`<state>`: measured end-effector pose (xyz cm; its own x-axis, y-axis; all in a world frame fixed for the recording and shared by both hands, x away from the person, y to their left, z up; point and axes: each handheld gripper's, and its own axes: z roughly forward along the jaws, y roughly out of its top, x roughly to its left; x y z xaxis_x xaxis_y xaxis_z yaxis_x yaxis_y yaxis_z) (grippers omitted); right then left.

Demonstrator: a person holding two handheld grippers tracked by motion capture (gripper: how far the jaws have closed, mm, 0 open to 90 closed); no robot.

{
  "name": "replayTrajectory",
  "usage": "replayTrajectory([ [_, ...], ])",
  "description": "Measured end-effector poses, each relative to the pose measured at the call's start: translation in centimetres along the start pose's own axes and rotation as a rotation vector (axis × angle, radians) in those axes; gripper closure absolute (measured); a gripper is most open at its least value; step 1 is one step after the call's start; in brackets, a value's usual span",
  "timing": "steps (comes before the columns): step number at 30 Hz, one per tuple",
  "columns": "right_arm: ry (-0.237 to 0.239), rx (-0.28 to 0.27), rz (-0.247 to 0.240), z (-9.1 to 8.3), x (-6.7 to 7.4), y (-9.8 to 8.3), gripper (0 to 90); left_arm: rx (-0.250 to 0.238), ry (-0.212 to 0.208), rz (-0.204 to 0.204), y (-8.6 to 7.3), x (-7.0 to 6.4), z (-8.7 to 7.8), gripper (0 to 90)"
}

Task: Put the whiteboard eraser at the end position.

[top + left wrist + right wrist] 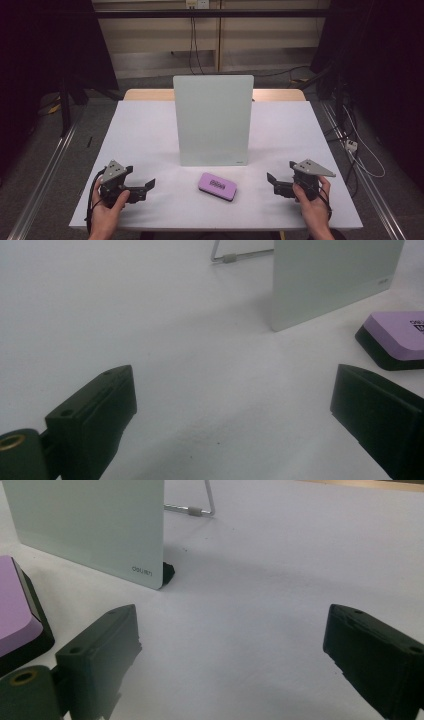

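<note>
Two hand-held grippers rest low over a white table, one in each of a person's hands, both pointing inward toward the middle. The left gripper (145,187) has its two black jaws spread wide apart, with bare table between them and nothing held or touched. The right gripper (272,182) is the same: jaws wide apart, nothing between them but the table surface.

Between the two grippers, near the front edge of the table (145,130), lies a purple eraser (217,186) with a black base, flat and slightly angled. It sits apart from both grippers, roughly midway, a little nearer the left one. In the left gripper view the eraser (395,337) lies ahead of and just beyond the right-hand jaw; in the right gripper view it (15,610) lies beside the left-hand jaw.

Just behind the eraser stands a pale whiteboard (213,120), propped nearly upright on a thin metal stand (197,507) behind it, its face turned toward the person. The board's surface looks clean.

The layout suggests a wiping job: the board stands facing the person so it can be reached, the eraser waits in front within reach of either hand, and both grippers look parked at a ready position, open for a first grasp.
</note>
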<state>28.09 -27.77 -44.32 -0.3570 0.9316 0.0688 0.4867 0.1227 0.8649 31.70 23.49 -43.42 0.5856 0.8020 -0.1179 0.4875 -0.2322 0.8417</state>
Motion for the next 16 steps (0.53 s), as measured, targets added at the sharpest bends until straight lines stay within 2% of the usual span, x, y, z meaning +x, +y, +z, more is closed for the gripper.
replayTrajectory([
  [5, -0.023, 0.001, -0.018, -0.01, 0.27, -0.24, 7.3, -0.015, -0.001, -0.018, 0.04, 0.12, -0.21, 4.7],
  [10, -0.023, 0.001, 0.013, 0.0, 0.07, -0.42, 6.9, -0.015, -0.011, -0.017, 0.14, 0.18, -0.13, 4.7],
  [16, -0.012, -0.003, 0.002, 0.16, 0.12, -0.43, 7.0, -0.013, -0.014, -0.017, 0.14, 0.19, -0.08, 4.7],
])
